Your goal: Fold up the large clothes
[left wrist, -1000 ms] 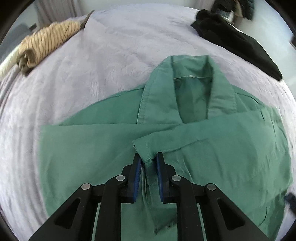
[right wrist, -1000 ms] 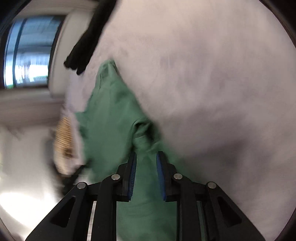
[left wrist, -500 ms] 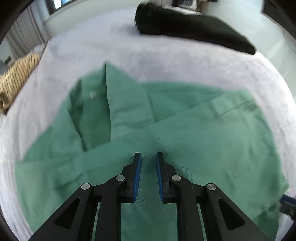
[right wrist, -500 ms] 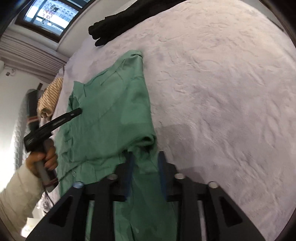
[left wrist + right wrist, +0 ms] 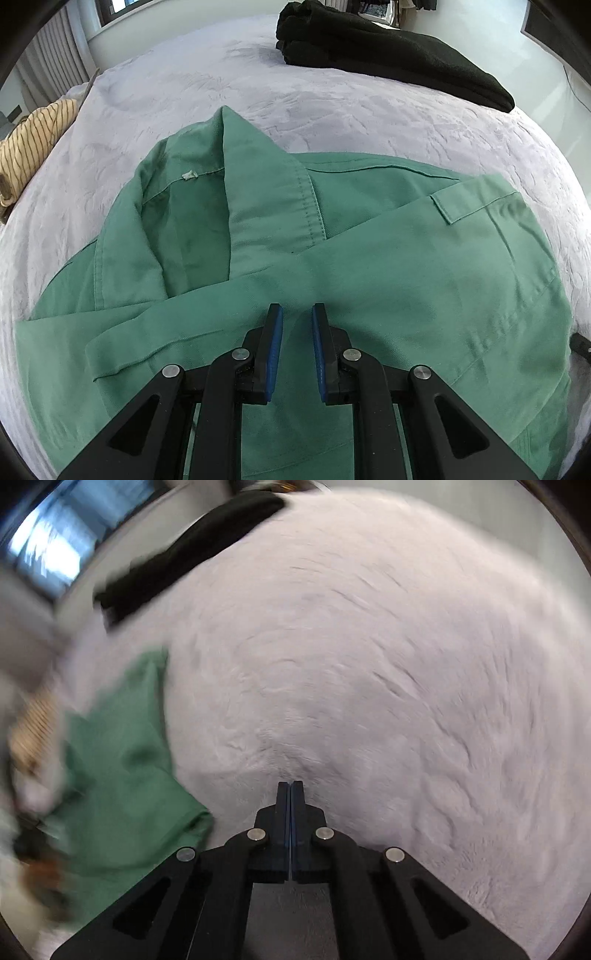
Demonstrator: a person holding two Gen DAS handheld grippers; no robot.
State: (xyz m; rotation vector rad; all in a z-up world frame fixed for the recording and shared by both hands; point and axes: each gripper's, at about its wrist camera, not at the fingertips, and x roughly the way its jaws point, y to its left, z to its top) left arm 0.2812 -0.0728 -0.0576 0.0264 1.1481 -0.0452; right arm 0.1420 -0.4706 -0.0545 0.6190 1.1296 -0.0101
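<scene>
A pale lilac bedspread (image 5: 332, 103) with an embossed, crinkled pattern fills our view from the left wrist, and we read it left to right: grey curtains (image 5: 55, 62) hang below a window at the upper left, a rolled tan garment with dark stripes (image 5: 33, 147) lies at the bed's left edge, the green jacket (image 5: 424, 277) lies spread across the middle with its collar (image 5: 221, 177) pointing to the far side and a sleeve folded across its front, and a folded black garment (image 5: 388, 59) lies on the far right part of the bed, well apart from the jacket. Our left gripper (image 5: 297, 314) hangs over the jacket's folded sleeve, its blue pads (image 5: 276, 343) a narrow gap apart with cloth seen in the gap; we cannot tell whether they pinch it. From the right wrist, blurred, we see a bright window (image 5: 48, 546) at the upper left, the black garment (image 5: 192, 550) beside it, the jacket (image 5: 122, 775) at the left, and bare bedspread (image 5: 406, 664) across the rest. Our right gripper (image 5: 290, 786) is pressed fully together on nothing, above the bare spread just right of the jacket's edge
</scene>
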